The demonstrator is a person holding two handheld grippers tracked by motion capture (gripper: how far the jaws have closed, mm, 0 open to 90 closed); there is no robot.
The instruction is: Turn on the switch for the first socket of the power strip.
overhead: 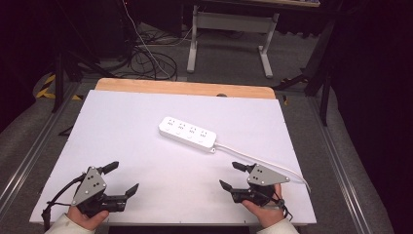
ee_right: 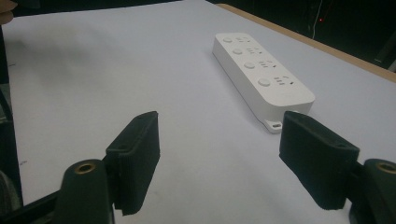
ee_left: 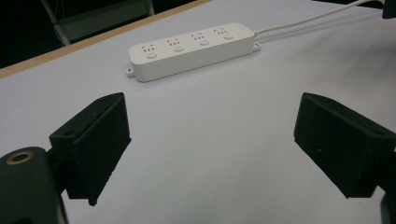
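Reaching pending: left tool (overhead: 122, 179) and right tool (overhead: 230, 175) both released, nothing between jaws, hovering at the near desk (overhead: 146, 146) edge | power strip (overhead: 188, 133) lies beyond both, mid-desk, long axis slanting far-left to near-right | its cord (overhead: 263, 162) end points toward the right tool, judged nearer.

The high view looks forward and down from above the near edge of the white table (overhead: 122, 126), taking in all of it. Each gripper view sits low and close, facing mid-table. All three share the power strip (overhead: 187, 133) (ee_left: 191, 49) (ee_right: 261, 74).
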